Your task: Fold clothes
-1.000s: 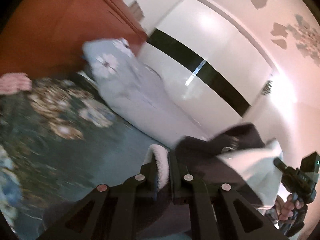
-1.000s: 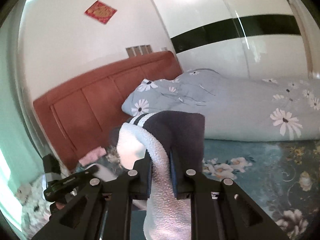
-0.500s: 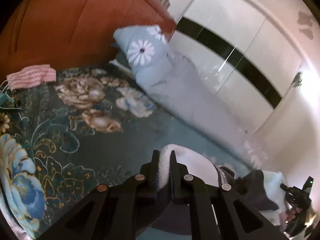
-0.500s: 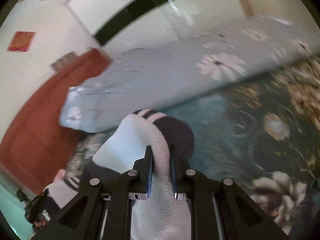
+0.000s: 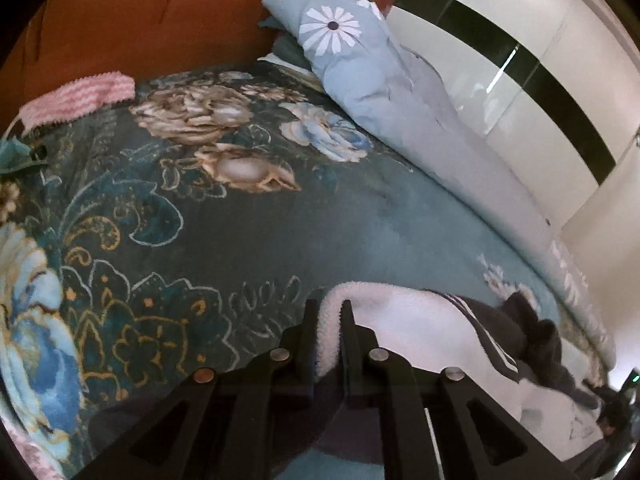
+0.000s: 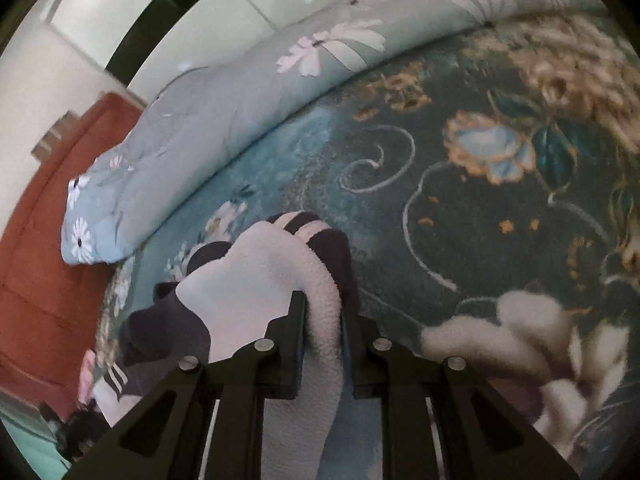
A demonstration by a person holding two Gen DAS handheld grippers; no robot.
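Observation:
A dark garment with white fleece lining and white stripes [image 5: 404, 320] lies bunched on the teal floral blanket [image 5: 224, 216]. My left gripper [image 5: 328, 312] is low over the blanket, and its pads pinch a fleecy white edge of the garment. Its jaws are opening slightly, with the fleece still between them. In the right wrist view the garment [image 6: 260, 268] trails off to the left. My right gripper [image 6: 322, 308] clamps another thick fleece fold, and its jaws are also starting to open. Both grippers point down at the bed.
A rolled light-blue duvet with white daisies [image 5: 380, 76] runs along the far side of the bed [image 6: 224, 108]. A red-brown headboard [image 5: 132, 20] stands behind it. A pink striped cloth [image 5: 76, 96] lies near the headboard. A white wardrobe with a black band [image 5: 520, 64] fills the wall.
Both grippers have come down toward the bed with the garment. It hung in the air before and now rests on the blanket. The right view has rolled and tilted downward.

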